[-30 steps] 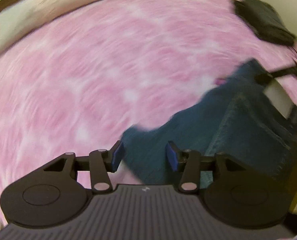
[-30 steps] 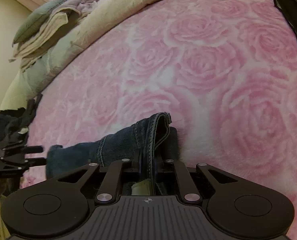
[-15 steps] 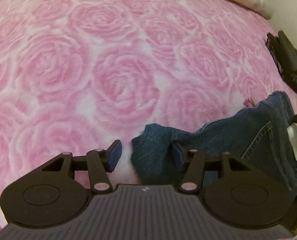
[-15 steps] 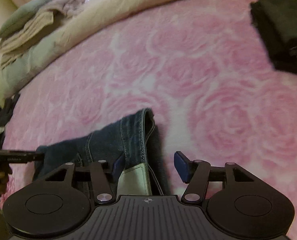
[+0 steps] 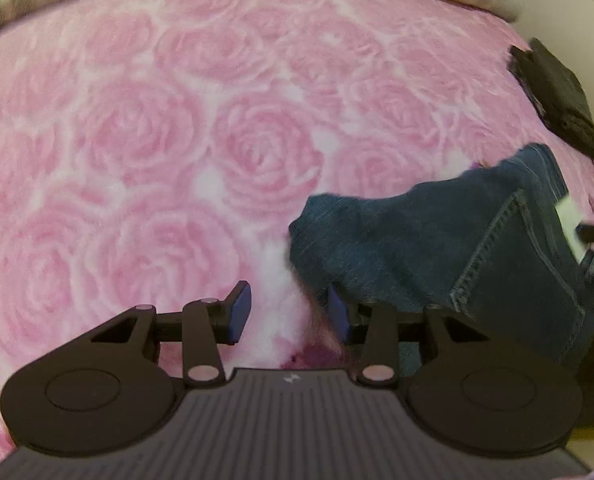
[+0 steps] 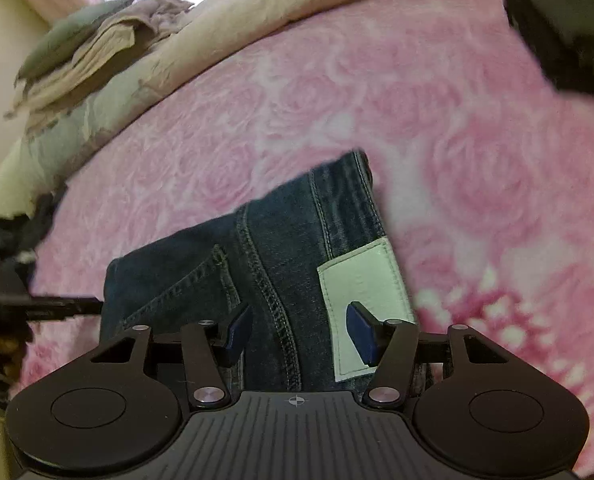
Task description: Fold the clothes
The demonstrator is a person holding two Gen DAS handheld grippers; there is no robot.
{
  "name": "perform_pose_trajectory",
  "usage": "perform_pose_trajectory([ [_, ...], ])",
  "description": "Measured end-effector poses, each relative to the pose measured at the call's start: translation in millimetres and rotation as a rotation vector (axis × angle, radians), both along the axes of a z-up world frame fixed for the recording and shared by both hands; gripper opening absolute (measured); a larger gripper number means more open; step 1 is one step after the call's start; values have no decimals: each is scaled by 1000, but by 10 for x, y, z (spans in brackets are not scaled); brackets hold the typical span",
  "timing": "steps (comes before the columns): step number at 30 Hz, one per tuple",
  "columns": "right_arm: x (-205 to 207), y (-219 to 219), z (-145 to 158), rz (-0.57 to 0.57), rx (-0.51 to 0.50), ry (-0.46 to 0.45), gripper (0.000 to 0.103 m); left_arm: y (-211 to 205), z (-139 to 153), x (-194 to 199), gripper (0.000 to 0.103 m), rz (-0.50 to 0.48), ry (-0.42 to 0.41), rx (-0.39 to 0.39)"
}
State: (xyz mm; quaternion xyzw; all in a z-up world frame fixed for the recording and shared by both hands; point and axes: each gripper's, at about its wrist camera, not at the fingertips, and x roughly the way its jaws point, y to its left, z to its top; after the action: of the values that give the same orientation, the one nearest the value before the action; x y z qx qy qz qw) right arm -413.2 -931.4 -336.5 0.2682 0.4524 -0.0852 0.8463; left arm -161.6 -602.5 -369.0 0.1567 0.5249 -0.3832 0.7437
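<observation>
Folded dark blue jeans [image 5: 437, 248] lie on the pink rose blanket [image 5: 177, 140]. In the left wrist view they are at the right. My left gripper [image 5: 287, 312] is open and empty, just left of the jeans' near folded edge. In the right wrist view the jeans [image 6: 265, 248] lie flat with a pale leather waistband patch [image 6: 365, 288] facing up. My right gripper [image 6: 301, 330] is open and empty, hovering over the waistband and patch.
A dark folded garment [image 5: 557, 104] lies at the far right of the blanket, also in the right wrist view [image 6: 569, 28]. A beige duvet [image 6: 257, 16] and stacked folded linens [image 6: 97, 44] border the far side. The other gripper [image 6: 37, 304] shows at the left edge.
My right gripper let go of the jeans' waistband, opened and rose over the jeans, which now lie flat. My left gripper stayed open and shifted left, off the jeans' edge.
</observation>
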Motion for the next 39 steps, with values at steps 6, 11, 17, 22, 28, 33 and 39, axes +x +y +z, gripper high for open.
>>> perform_pose_trajectory([
  [6, -372, 452, 272, 101, -166, 61, 67, -44, 359, -559, 44, -239, -140, -22],
  [11, -700, 988, 409, 185, -346, 127, 72, -135, 526, -1348, 53, -552, -265, -65],
  [17, -872, 1582, 468, 540, -687, 184, 84, -224, 509, -2209, 58, -795, -396, -62],
  [22, -988, 1586, 135, 805, -862, 185, 84, -327, 337, -2657, 62, -796, -484, -21],
  [28, -1209, 1314, -507, 1055, -1042, -11, 84, -430, -192, -3037, 64, -620, -666, 51],
  [33, -1362, 1141, -921, 1126, -1190, -187, 84, -361, -522, -3231, 65, -541, -829, 60],
  [39, -1413, 1060, -875, 982, -1161, -360, 83, -214, -524, -3272, 65, -483, -930, -23],
])
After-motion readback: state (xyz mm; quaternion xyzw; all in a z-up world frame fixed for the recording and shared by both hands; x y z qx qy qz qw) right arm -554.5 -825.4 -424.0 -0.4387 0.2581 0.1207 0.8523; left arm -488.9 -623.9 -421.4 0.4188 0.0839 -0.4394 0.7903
